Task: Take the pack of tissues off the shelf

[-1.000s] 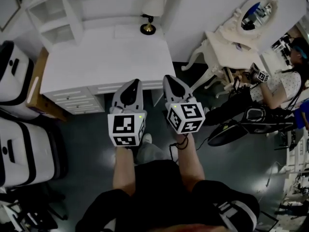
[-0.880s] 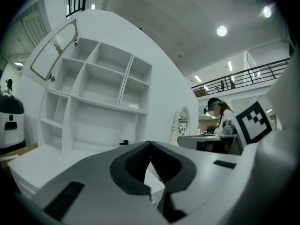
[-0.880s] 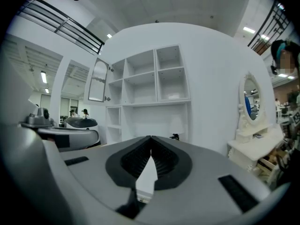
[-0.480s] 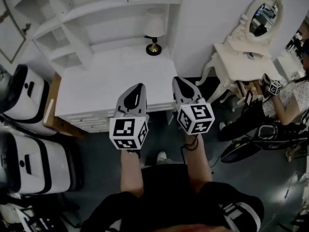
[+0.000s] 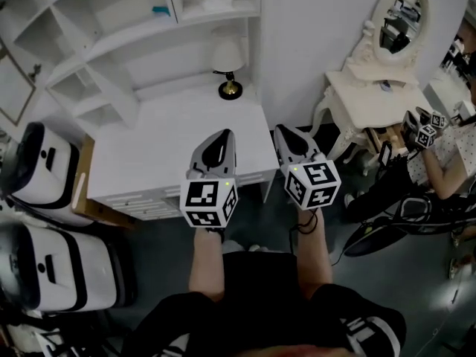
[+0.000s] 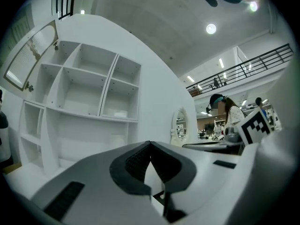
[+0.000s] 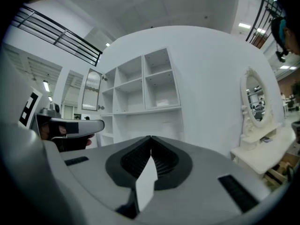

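The pack of tissues [image 5: 215, 2], as far as I could judge, was the pale flat thing that lay in the upper right compartment of the white shelf [image 5: 119, 43], close to the compartment's right wall; it was small and far away in every view, so I could not be fully sure of it. It lay high above the white desk [image 5: 171, 151], on which a small lamp [image 5: 227, 56] stood against the wall, directly below that compartment. A small teal thing [image 5: 160, 10] lay in the next compartment to the left, apart from the pack. Both grippers were held low, side by side, over the front edge of the desk and well apart from the shelf, and both pointed toward it, probably because the person was lining up with the shelf before a reach. The left gripper [image 6: 150, 143] was clenched, its jaws together with nothing between them, and the right gripper [image 7: 151, 137] was likewise clenched and empty. In my judgement the jaws stayed closed only because there was nothing within reach to take; one gripper would need to be raised to the upper compartment and its jaws released before it could grasp the pack. The lamp below could be knocked on the way up, so a path clear of it seemed wise.
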### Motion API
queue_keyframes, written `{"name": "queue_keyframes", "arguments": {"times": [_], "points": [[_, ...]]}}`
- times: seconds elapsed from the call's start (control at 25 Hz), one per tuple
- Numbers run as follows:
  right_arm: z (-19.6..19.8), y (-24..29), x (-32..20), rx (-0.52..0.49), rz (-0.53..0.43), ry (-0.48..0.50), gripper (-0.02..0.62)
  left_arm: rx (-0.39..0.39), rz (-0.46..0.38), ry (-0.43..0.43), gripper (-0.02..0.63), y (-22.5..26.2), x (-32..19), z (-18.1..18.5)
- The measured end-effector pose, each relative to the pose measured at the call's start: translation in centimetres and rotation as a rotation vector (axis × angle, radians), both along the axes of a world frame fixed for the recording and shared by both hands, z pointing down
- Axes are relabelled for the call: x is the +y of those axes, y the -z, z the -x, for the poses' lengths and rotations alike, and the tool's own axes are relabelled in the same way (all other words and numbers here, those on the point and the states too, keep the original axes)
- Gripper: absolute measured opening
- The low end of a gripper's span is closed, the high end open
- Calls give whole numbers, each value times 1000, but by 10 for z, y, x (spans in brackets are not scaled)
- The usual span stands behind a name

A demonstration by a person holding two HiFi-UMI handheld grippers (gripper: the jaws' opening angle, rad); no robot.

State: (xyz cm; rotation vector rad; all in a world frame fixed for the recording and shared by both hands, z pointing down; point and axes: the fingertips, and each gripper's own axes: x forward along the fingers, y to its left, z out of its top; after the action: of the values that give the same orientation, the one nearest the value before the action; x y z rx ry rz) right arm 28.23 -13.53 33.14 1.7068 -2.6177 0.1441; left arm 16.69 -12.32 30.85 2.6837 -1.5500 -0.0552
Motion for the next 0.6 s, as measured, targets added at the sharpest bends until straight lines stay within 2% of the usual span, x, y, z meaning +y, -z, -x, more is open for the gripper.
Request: {"name": "queue_keyframes", "arguments": {"times": [0.12,0.4,0.6], "points": [[9,-7,-8,1,13,38,20,-17,4,11,11,-3,-5,0],[35,-24,-29,-13,44,122,20,-35,43,105,11,-21,-23,27],[50,-35,-49,-3,59,145,20,-40,58,133,10,-32,-42,43]]}}
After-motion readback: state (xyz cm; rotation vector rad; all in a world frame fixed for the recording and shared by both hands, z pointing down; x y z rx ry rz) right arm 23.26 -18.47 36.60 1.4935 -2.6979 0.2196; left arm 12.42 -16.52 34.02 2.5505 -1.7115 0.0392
